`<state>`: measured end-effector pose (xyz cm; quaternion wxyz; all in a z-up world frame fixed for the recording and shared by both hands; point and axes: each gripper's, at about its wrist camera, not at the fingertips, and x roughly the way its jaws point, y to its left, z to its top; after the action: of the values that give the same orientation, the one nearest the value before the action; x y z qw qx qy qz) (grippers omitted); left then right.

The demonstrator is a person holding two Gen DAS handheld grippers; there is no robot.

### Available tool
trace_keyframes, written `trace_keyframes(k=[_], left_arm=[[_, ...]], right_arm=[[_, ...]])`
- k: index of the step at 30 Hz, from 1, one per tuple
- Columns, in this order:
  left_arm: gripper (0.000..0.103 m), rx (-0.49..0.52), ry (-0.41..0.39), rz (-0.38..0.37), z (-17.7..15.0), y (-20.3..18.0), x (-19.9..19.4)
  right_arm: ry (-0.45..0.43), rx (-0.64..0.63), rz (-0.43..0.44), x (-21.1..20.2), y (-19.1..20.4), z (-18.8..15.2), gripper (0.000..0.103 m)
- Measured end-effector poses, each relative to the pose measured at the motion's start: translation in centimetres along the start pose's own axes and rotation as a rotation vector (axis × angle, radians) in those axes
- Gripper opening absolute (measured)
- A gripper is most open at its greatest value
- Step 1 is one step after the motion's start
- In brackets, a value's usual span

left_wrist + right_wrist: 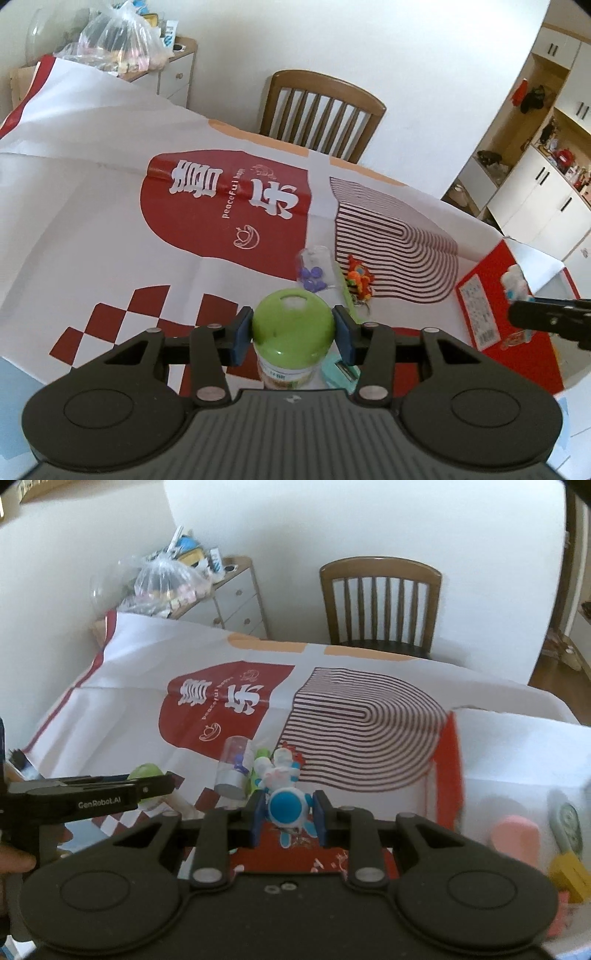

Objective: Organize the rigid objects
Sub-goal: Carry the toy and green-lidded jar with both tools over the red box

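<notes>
Two grippers, both carrying something

Both hands are busy over the table (92, 206). The left gripper (293, 334) is squeezing the green lid of a bottle (291, 325), its blue pads pressing each side of the cap. The right gripper (288, 816) is pinching a blue-and-white toy figure (282, 797) and holding it just beside the white box (517, 746). A clear tube (234, 768) and an orange toy (358, 277) are lying on the cloth between them.
</notes>
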<state>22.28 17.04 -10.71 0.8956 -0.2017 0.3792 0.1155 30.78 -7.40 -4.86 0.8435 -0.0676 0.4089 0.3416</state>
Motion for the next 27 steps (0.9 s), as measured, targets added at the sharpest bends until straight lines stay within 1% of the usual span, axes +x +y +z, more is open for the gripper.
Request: trace_keyframes(k=[2,7,14,23,27], left_arm=[[0.045,0.02,-0.007,0.006,-0.3,-0.4,-0.7],[0.045,0.031,-0.014,-0.01,-0.6,-1.4,-2.3],[0.045,0.074,-0.027,-0.043,-0.7,-4.7,-4.3],[0.045,0.148,-0.042,-0.103,-0.8,-11.3,-5.5],[0.045,0.174,-0.053,-0.15,-0.6,-14.7,-5.8]], right_arm=[[-0.003,0.011,-0.006,-1.2,-0.5,-0.4,0.026],[-0.013,0.046,-0.035,-3.5,-2.2,-1.3,0.026],[-0.039,0.079,-0.072,-6.0,-4.6,-2.7,0.026],[-0.066,0.103,-0.113,-8.9,-8.1,-4.1,0.026],[-0.076,0.113,-0.136,-10.0,-10.1,-4.7,0.026]])
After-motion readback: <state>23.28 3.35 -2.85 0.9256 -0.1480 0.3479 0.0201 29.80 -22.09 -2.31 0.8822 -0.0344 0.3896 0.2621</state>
